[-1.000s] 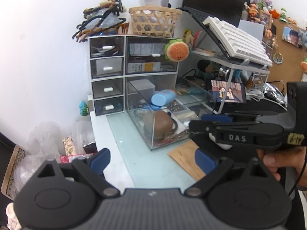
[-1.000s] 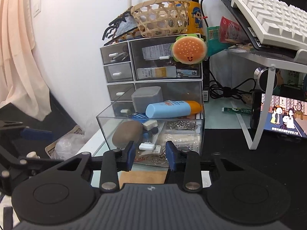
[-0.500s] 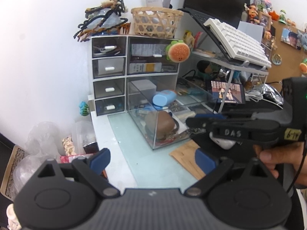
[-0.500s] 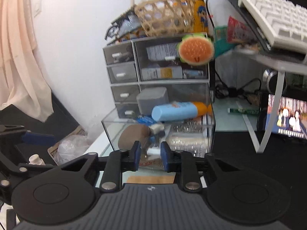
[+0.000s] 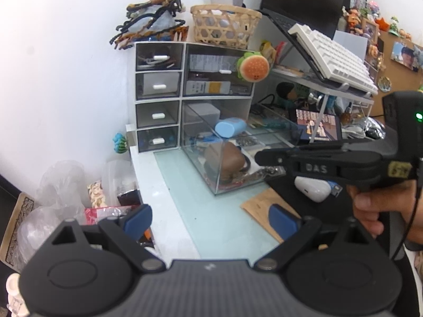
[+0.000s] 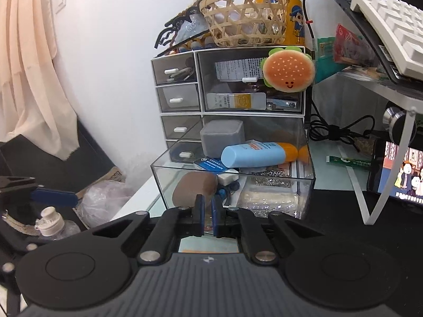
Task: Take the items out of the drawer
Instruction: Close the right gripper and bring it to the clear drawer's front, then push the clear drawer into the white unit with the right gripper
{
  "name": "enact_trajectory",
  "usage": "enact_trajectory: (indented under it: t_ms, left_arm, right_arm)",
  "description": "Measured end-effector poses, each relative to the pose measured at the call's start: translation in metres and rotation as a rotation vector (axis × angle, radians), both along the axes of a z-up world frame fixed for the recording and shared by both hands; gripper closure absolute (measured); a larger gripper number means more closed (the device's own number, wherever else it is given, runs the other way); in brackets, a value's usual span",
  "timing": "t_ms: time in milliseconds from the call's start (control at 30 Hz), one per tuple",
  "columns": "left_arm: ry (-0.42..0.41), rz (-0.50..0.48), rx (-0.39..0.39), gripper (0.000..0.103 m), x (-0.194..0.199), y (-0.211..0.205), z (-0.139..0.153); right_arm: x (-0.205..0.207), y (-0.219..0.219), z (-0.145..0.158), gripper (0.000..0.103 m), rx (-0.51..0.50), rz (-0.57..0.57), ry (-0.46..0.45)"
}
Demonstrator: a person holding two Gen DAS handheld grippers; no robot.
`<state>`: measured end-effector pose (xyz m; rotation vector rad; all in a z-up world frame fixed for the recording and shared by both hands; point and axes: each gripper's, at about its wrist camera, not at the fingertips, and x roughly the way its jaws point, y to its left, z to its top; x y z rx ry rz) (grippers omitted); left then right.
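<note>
Left gripper [image 5: 210, 218] spread wide, empty. Right gripper [image 6: 207, 218] nearly closed, holding nothing. Straight ahead of right: one clear pulled-out acrylic drawer [image 6: 232, 182], containing one blue-orange tube [image 6: 260, 153], one grey box [image 6: 221, 138].

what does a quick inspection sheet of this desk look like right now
surface: pale glass desk top, brown card lying on it
job's things: clear drawer pulled out of the organizer; blue tube, grey box, brown pouch inside
clutter: woven basket, burger plush, hair clips
grippers: left hand-held gripper open, empty; right hand-held gripper nearly shut, nothing seen between the pads
cables: black cable coiled behind the drawer
surroundings: keyboard, phone screen, curtain
</note>
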<state>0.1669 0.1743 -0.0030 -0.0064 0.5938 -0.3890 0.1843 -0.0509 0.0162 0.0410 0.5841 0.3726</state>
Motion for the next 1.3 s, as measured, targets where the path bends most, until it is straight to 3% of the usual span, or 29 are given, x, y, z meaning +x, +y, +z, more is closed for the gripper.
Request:
enact_trajectory:
  t_ms: [133,333,700,1300]
  left_arm:
    - [-0.036,0.011,0.048,0.007,-0.004,0.004,0.004]
    - [-0.07,0.009,0.057,0.006,-0.007,0.014,0.014]
    - [-0.028,0.027,0.02,0.006,0.005,0.022,0.001]
    - [-0.009,0.02,0.025,0.006,0.017,0.023,-0.004]
  right_arm:
    - [0.011,0.005,0.002,0.097,-0.009,-0.031,0.017]
    - [0.028,0.01,0.001,0.097,-0.038,-0.066,0.007]
    - [0.05,-0.003,-0.002,0.097,-0.041,-0.072,0.01]
    - [0.074,0.0,-0.002,0.098,-0.056,-0.088,0.036]
